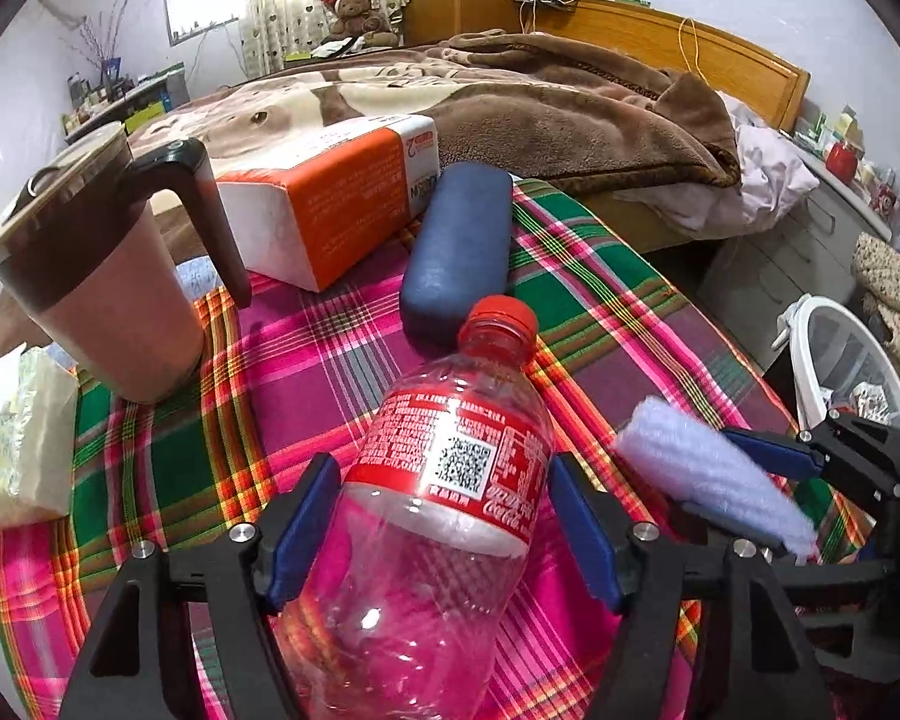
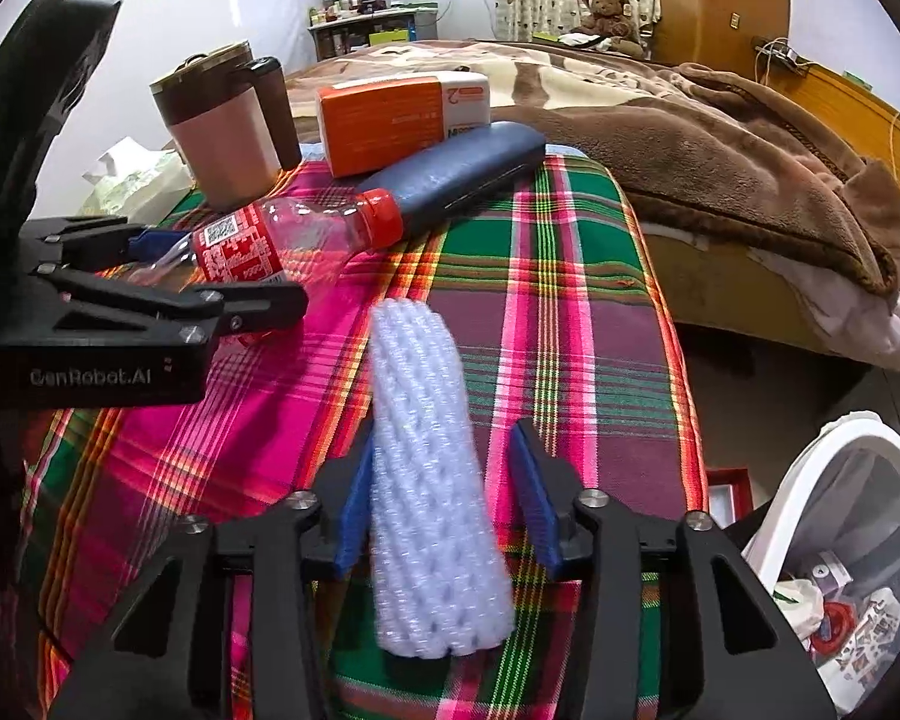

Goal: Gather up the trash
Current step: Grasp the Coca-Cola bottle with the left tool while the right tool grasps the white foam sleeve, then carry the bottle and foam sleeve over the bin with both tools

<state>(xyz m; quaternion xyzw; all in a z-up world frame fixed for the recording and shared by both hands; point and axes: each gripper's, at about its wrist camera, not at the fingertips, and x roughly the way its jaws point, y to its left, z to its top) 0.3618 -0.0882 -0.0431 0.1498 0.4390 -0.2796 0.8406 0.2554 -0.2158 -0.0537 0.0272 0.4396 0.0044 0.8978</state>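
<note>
Risk first: the plastic bottle [image 1: 450, 480] is empty, smooth and round, so it may squirt out or roll if the left gripper [image 1: 444, 531] squeezes off-centre. Its cap end lies touching or just beside the blue case [image 1: 456, 252], so dragging it could nudge the case. The foam net sleeve [image 2: 432, 480] is soft and light; it may sag or slip from a loose pinch on the way to the bin [image 2: 774, 516], which stands off the table's right edge with trash already inside.

Left gripper: jaws set about bottle-width, blue pads at both sides of the label zone; contact looks likely, but firm closure I cannot tell. Bottle lies on the plaid table [image 1: 600, 312], cap pointing far, body running near between the fingers.

Right gripper [image 2: 441, 504]: narrowed around the sleeve, left pad touching it, right pad showing a small gap, so grip uncertain. Sleeve points far along the fingers, over the table's near right part.

Mug [image 1: 96, 276] and orange box [image 1: 336, 204] sit far left, apart from both grippers.
</note>
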